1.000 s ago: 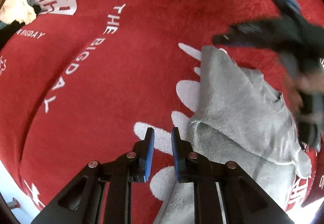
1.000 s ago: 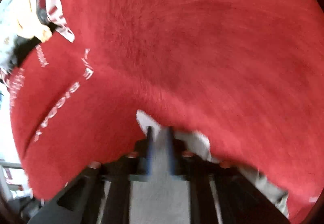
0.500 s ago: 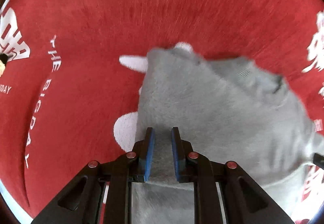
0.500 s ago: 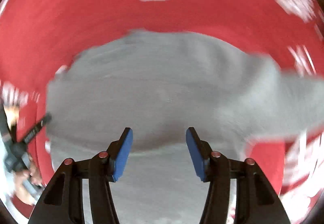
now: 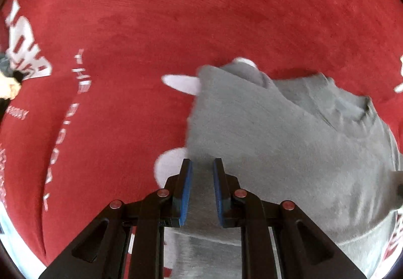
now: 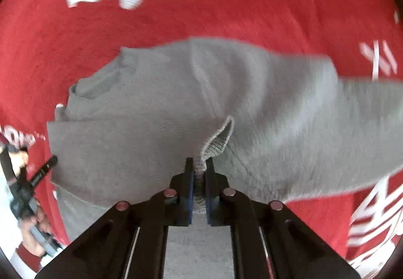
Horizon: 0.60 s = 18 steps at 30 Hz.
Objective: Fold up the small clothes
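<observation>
While lying on plush red blanket (image 6: 226,14) w/ white lettering, grey knit sweater (image 6: 151,132) is getting pinched: right gripper (image 6: 199,165) clamping ribbed cuff; left gripper (image 5: 202,165) (narrow gap) straddling fabric, grip unclear.

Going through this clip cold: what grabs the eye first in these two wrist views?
A grey sweater sprawls across a bright red blanket printed with white lettering. At bottom centre of the right wrist view, the right gripper is shut on a bunched ribbed edge of it; the left gripper sits over its other side.
</observation>
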Each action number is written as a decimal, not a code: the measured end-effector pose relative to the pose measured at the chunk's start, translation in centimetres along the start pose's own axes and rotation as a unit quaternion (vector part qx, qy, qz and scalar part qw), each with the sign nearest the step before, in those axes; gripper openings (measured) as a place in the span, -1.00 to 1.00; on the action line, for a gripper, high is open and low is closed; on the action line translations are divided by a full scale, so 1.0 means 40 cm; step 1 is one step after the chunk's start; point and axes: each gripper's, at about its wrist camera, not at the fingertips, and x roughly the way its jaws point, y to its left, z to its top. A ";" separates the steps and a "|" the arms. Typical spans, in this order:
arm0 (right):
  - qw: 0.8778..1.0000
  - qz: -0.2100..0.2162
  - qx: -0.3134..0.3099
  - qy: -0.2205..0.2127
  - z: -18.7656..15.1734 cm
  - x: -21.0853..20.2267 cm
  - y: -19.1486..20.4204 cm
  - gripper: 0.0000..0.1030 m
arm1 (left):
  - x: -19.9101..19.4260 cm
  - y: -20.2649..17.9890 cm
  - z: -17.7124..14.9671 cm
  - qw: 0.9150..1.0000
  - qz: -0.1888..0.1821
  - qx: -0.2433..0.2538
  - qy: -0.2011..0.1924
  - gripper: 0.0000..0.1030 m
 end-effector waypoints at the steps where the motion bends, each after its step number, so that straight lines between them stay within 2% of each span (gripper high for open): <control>1: 1.000 -0.009 -0.020 -0.019 0.014 -0.011 0.013 -0.86 | -0.002 0.012 0.003 1.000 0.000 -0.010 -0.001 -0.64; 2: 0.999 -0.020 -0.030 -0.029 0.025 -0.013 0.018 -0.86 | -0.006 0.022 0.003 1.000 -0.002 -0.014 0.000 -0.64; 4: 0.999 -0.041 -0.030 -0.017 0.049 0.015 0.001 -0.85 | -0.007 0.031 0.002 1.000 0.002 -0.011 0.008 -0.64; 7: 0.998 -0.045 0.006 0.038 0.054 0.073 -0.046 -0.73 | -0.025 0.031 -0.009 1.000 0.002 0.009 0.010 -0.63; 8: 0.998 -0.048 0.012 0.031 0.043 0.066 -0.045 -0.67 | -0.036 0.034 -0.013 1.000 -0.004 0.013 0.008 -0.23; 9: 0.998 -0.054 0.012 0.025 0.030 0.052 -0.039 -0.42 | -0.050 0.049 -0.020 1.000 -0.007 0.015 0.007 0.24; 10: 0.998 -0.057 0.014 0.022 0.015 0.037 -0.032 -0.01 | -0.066 0.058 -0.025 1.000 -0.004 0.012 0.001 0.92; 11: 0.998 -0.057 0.017 0.018 0.000 0.024 -0.025 0.13 | -0.077 0.064 -0.025 1.000 -0.003 0.010 -0.010 0.95; 12: 0.998 -0.057 0.019 0.013 -0.014 0.011 -0.013 0.17 | -0.086 0.068 -0.022 1.000 -0.011 0.012 -0.017 0.95; 15: 1.000 -0.018 0.006 0.000 -0.072 -0.036 0.039 0.17 | -0.086 0.080 0.007 0.999 -0.048 0.007 -0.015 0.95; 18: 1.000 0.026 -0.013 0.011 -0.119 -0.042 0.100 0.17 | -0.044 0.089 0.054 0.994 -0.111 0.003 0.009 0.95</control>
